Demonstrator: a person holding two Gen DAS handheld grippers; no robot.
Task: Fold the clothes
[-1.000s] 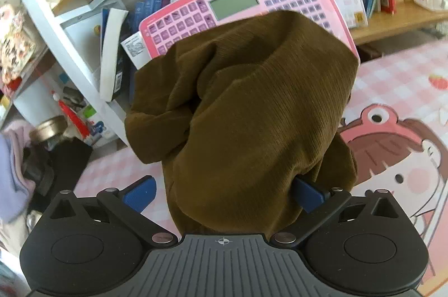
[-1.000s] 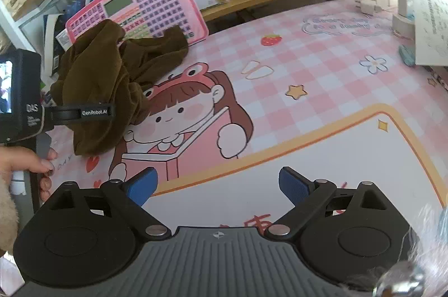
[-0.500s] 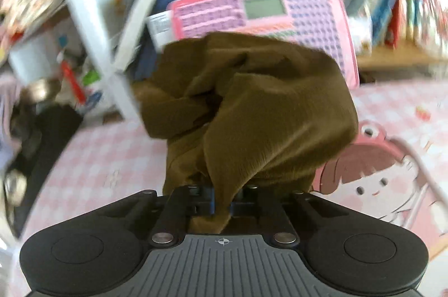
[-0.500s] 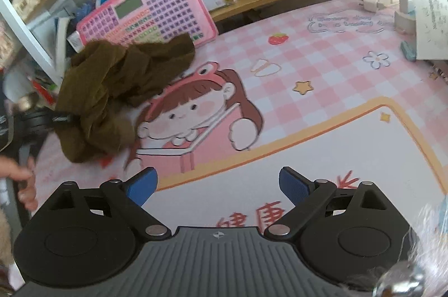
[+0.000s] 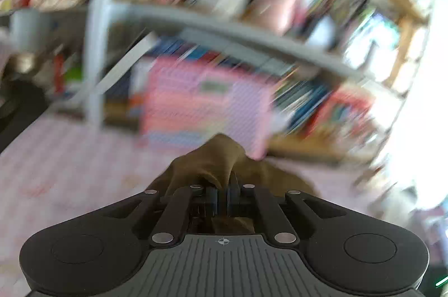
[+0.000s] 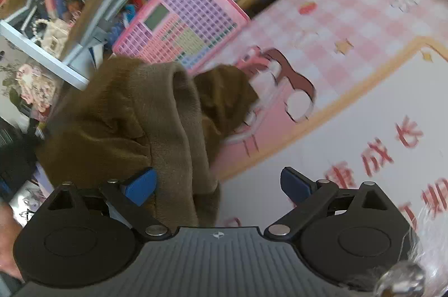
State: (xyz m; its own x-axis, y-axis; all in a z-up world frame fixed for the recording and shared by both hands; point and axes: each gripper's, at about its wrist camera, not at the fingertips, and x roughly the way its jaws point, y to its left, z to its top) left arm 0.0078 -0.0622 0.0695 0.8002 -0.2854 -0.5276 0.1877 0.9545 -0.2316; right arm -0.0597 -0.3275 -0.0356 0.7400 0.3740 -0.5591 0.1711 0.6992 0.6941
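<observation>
Here one brown garment [image 6: 120, 123] hangs clenched in the left tool [image 5: 223, 194]; the right tool [image 6: 218, 185] gapes.

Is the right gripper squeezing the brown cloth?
No, the right gripper stands wide open, and the brown cloth only hangs between its blue fingertips, unpinched.

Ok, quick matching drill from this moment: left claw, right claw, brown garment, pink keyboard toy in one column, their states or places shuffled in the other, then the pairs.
Things:
1. left claw
2. right claw
3. brown garment
4. pink keyboard toy

States or places:
A. leaning against the bookshelf
B. open, fabric hanging between its fingers
C. bunched up, lifted over the pink mat
D. shut on fabric

Pairs: 1-D, 2-B, 3-C, 4-A
</observation>
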